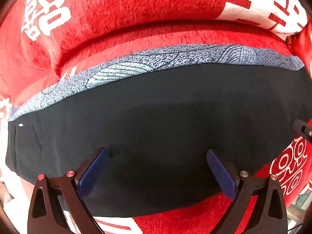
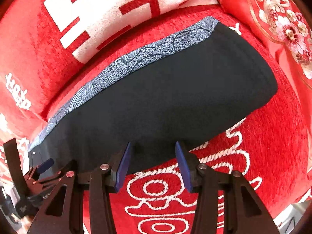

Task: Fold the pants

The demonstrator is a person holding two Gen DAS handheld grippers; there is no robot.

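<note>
Dark pants [image 1: 156,117] with a blue-grey patterned stripe [image 1: 136,68] along the far edge lie flat on a red sofa seat. My left gripper [image 1: 157,152] is wide open just over the pants' near part, holding nothing. In the right wrist view the pants [image 2: 165,87] stretch from lower left to upper right, hem end at right. My right gripper [image 2: 153,145] is open at the pants' near edge, one blue pad [image 2: 122,167] over the cloth, the other [image 2: 183,167] at its edge. The left gripper shows at far left in the right wrist view [image 2: 39,169].
The red sofa cover [image 2: 253,146] with white characters lies under the pants. A red-and-white backrest cushion [image 2: 109,15] stands behind. An embroidered red pillow [image 2: 282,25] sits at the right end. The seat's front edge lies just below the grippers.
</note>
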